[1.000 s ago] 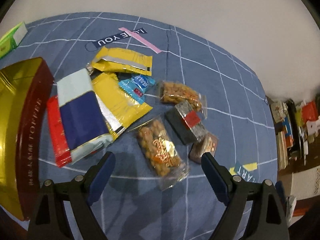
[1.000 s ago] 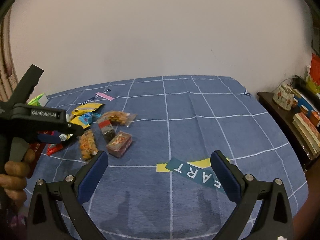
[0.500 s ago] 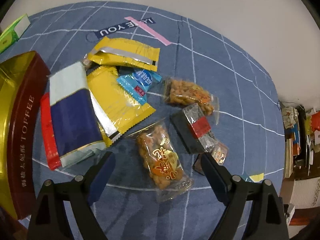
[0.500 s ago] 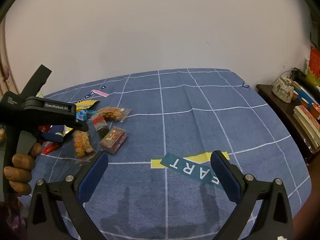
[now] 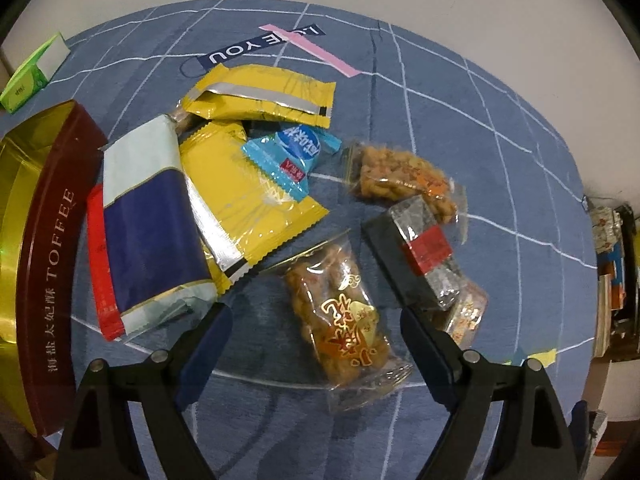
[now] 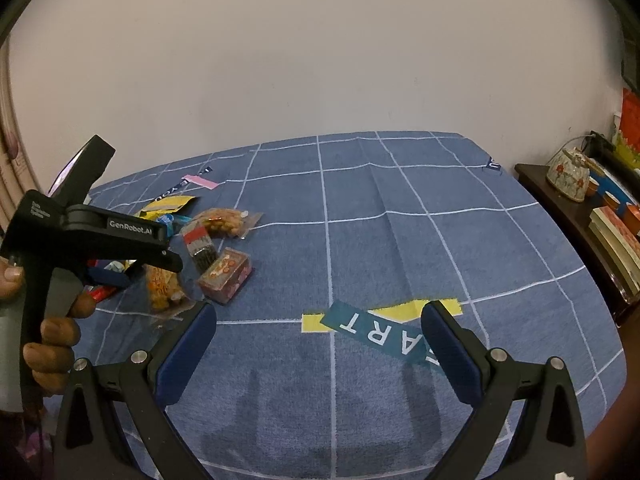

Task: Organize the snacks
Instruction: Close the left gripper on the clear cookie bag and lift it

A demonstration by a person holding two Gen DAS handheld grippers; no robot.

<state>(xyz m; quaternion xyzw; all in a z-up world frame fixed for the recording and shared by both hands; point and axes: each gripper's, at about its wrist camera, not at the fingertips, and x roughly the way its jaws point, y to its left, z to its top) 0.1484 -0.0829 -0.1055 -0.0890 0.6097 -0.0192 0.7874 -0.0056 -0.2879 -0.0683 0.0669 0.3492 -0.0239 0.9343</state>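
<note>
Blue grid-lined cloth (image 5: 460, 128) under a plain pale wall, snacks piled at its left side. Clear crinkly pouch of fried nuggets with gold print (image 5: 340, 316) lies flat between the jaws of the left gripper (image 5: 316, 344); those jaws have just been closing a little but stand wide, pads not pressing the pouch. To do it well: come straight down, pinch across the lumpy middle, not the thin slippery seal, and avoid the foil-wrapped black bar with red label (image 5: 420, 252) just beside. Around it: glossy yellow foil packs (image 5: 248, 200), small blue sachet (image 5: 288, 156), second nugget pouch (image 5: 400, 176). Round gold toffee tin (image 5: 44, 248) at left, likely destination. Right gripper (image 6: 320, 344) open, empty, hovering over bare cloth.
</note>
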